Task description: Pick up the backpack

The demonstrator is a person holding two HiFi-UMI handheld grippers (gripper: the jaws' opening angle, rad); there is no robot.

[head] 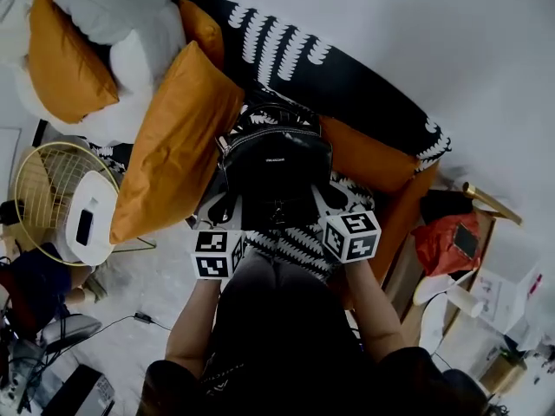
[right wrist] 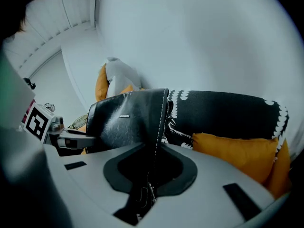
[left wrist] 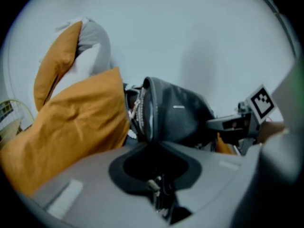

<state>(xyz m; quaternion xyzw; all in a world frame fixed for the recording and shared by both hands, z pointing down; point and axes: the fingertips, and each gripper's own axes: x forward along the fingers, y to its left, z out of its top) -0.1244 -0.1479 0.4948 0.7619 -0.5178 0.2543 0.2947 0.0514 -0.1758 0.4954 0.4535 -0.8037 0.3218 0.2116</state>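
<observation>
A black leather backpack (head: pixel 276 165) hangs in front of the sofa, held from both sides. My left gripper (head: pixel 227 208) is shut on its left edge, and in the left gripper view the jaws (left wrist: pixel 153 148) pinch the zipped side seam of the backpack (left wrist: pixel 178 118). At the bag's right edge, my right gripper (head: pixel 323 199) is shut too. In the right gripper view its jaws (right wrist: pixel 153 148) clamp the stitched side seam of the backpack (right wrist: pixel 126 120). The bag stands upright between both grippers, its lower part hidden behind them.
A big orange cushion (head: pixel 173 146) leans just left of the bag, another orange cushion (head: pixel 368 159) lies to its right. The sofa's black-and-white back (head: pixel 347 76) runs behind. A round wire table (head: pixel 43 189) holds a white device (head: pixel 89 219) at the left. A red bag (head: pixel 447 241) sits at the right.
</observation>
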